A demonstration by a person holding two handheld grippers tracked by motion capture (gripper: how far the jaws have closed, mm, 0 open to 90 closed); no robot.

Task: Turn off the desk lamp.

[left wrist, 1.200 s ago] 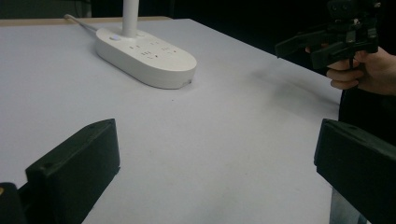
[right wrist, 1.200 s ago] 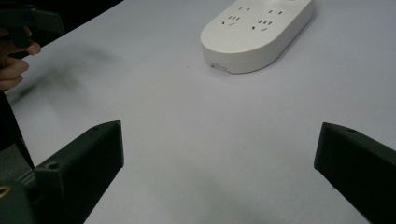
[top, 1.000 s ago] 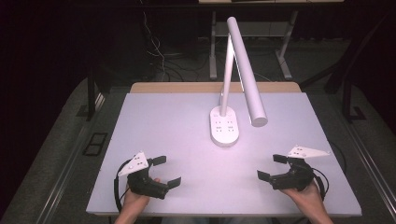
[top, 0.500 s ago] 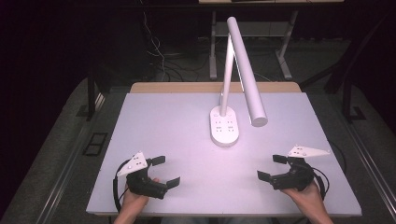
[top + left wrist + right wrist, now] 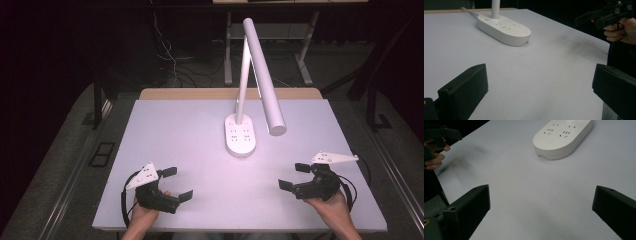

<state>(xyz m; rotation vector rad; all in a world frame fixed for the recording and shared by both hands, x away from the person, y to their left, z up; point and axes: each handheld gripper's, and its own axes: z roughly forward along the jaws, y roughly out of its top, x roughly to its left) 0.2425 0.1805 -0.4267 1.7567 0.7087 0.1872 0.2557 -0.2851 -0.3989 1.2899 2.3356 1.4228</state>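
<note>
Desk lamp (image 5: 241, 140) upright, centre-rear of surface (image 5: 175, 130), base w/ sockets facing up. Left gripper (image 5: 176, 184) & right gripper (image 5: 295, 176) near front edge, well apart from lamp, jaws wide open, holding nothing.

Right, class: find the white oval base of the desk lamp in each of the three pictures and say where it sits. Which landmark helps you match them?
High view: the lamp base sits just right of centre on the white table, beyond both grippers.
Left gripper view: the base lies upper left, the lamp stem rising from its far end.
Right gripper view: the base lies at top, right of centre.
Shared landmark: the socket slots on the base's top face.
</note>
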